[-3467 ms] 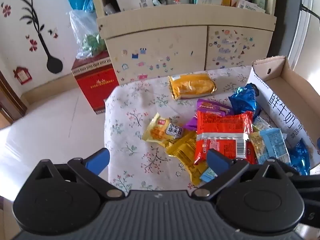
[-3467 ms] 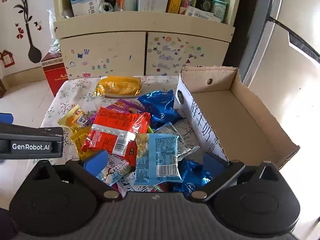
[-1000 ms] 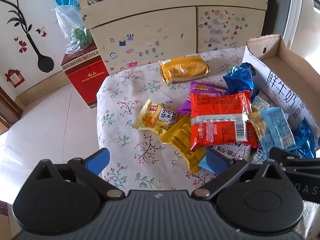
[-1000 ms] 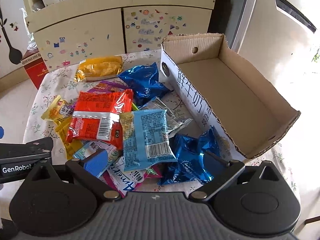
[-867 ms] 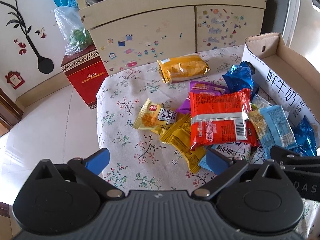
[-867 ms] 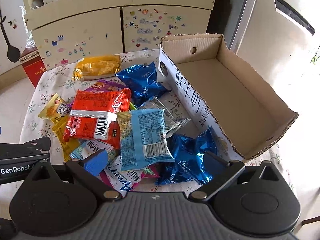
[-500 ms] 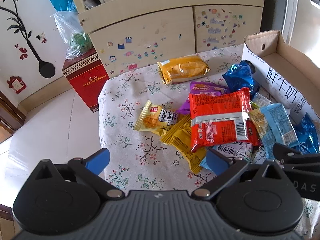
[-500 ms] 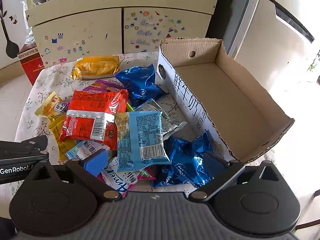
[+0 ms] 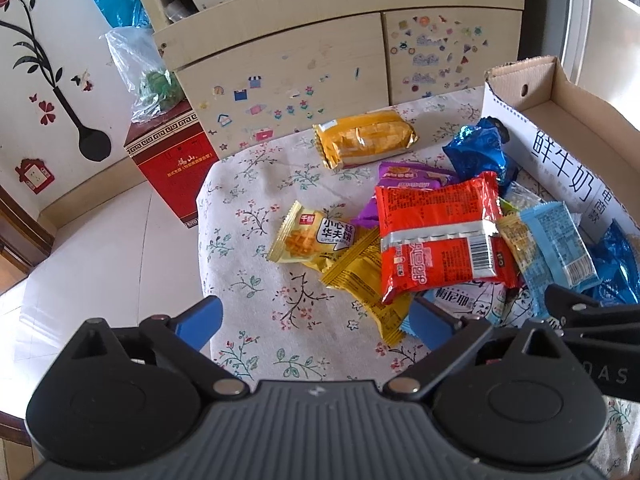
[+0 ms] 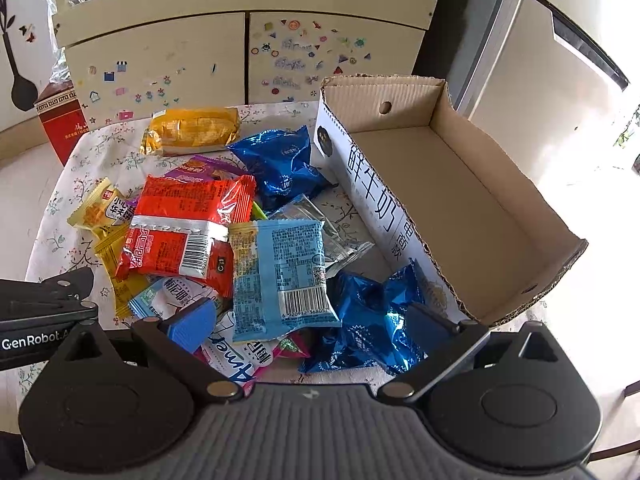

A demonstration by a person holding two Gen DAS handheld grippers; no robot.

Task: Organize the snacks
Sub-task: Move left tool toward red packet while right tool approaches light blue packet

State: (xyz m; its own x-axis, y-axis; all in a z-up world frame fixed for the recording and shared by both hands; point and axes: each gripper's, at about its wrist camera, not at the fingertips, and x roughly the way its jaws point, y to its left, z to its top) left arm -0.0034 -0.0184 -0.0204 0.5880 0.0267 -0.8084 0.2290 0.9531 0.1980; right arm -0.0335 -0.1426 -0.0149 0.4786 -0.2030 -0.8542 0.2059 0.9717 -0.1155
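Observation:
Several snack packets lie in a heap on the floral table cloth (image 9: 256, 280). A red packet (image 9: 440, 236) (image 10: 184, 228) lies on top, with a light blue packet (image 10: 280, 272) beside it. A dark blue foil bag (image 10: 368, 324) lies nearest the right gripper, and another (image 10: 280, 164) lies further back. A yellow waffle packet (image 9: 312, 238) lies at the left and an orange pack (image 9: 366, 138) at the back. The empty cardboard box (image 10: 460, 184) stands at the right. My left gripper (image 9: 316, 320) is open above the table's near edge. My right gripper (image 10: 308, 324) is open above the near packets.
A cream cabinet (image 10: 240, 52) with stickers stands behind the table, its shelf full of boxes. A red carton (image 9: 172, 160) with a plastic bag on top stands on the floor at the left. The table drops off at its left edge to the tiled floor (image 9: 100, 252).
Both grippers have risen and drawn back a little, so the table shows from higher up. The packets and the box have not moved.

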